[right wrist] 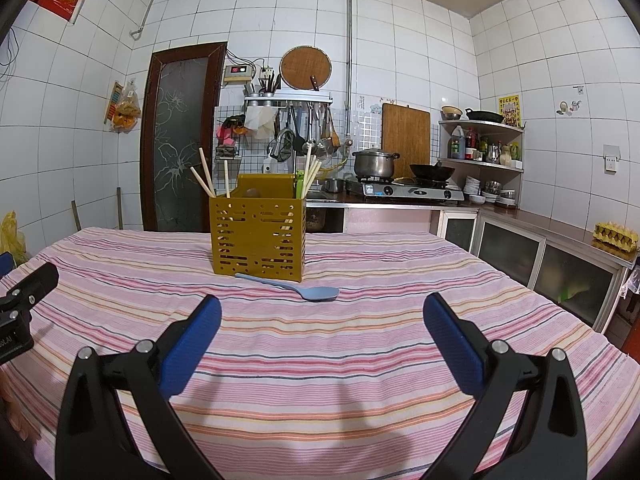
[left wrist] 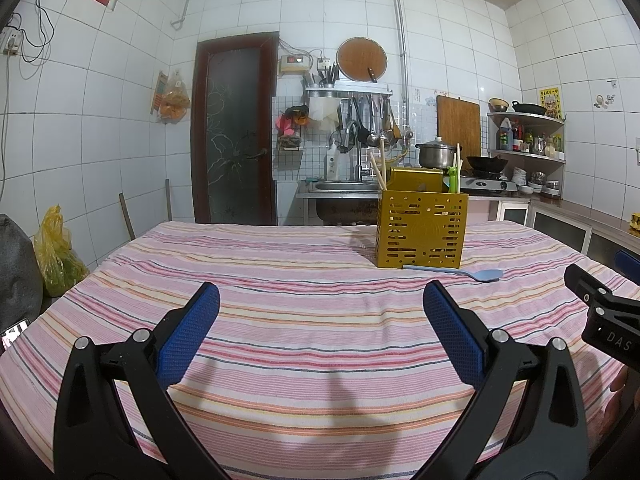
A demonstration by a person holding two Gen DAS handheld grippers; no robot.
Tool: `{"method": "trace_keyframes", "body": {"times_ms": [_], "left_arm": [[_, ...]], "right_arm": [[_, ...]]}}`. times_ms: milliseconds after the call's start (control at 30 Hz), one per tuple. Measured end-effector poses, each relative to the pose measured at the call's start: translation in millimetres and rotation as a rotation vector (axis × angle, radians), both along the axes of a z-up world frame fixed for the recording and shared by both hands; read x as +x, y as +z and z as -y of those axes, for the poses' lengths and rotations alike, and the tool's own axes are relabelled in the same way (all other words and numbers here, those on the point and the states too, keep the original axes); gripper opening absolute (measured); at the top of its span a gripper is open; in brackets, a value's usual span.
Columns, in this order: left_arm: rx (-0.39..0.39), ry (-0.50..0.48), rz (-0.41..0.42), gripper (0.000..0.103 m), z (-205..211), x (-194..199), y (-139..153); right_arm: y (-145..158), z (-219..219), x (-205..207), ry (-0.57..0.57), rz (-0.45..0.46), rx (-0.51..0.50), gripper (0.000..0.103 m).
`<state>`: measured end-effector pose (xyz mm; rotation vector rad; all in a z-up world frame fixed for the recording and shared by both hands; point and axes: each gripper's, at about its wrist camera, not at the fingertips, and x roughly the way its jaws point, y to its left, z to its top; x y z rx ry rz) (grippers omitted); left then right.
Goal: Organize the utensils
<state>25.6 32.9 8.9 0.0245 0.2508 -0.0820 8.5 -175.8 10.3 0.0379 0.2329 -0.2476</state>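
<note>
A gold perforated utensil holder (left wrist: 421, 229) stands on the striped tablecloth (left wrist: 280, 280) and holds several wooden chopsticks (left wrist: 380, 170) and a green utensil (left wrist: 453, 178). A light blue spoon (left wrist: 460, 273) lies flat on the cloth just in front of the holder. In the right wrist view the holder (right wrist: 258, 236), chopsticks (right wrist: 206, 178) and spoon (right wrist: 296, 287) show too. My left gripper (left wrist: 320, 300) is open and empty, well short of the spoon. My right gripper (right wrist: 322, 310) is open and empty, just short of the spoon.
The other gripper shows at the right edge (left wrist: 600, 304) and at the left edge (right wrist: 24, 296). Behind the table are a sink (left wrist: 344, 188), a stove with a pot (right wrist: 376, 164) and wok (right wrist: 432, 172), cabinets (right wrist: 540, 256) and a door (left wrist: 234, 128). A yellow bag (left wrist: 56, 256) sits at the left.
</note>
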Motion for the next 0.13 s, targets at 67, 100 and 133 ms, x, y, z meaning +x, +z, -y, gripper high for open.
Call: {"method": "trace_keyframes", "body": {"times_ms": [67, 100, 133], "left_arm": [[0.000, 0.000, 0.002, 0.098, 0.0, -0.2, 0.1], [0.000, 0.001, 0.003, 0.098, 0.2, -0.5, 0.1], [0.002, 0.001, 0.005, 0.098, 0.2, -0.4, 0.1]], "right_arm": [[0.2, 0.4, -0.4, 0.000, 0.001, 0.000, 0.099], [0.0, -0.1, 0.0, 0.000, 0.001, 0.000, 0.099], [0.0, -0.1, 0.0, 0.000, 0.001, 0.000, 0.099]]}}
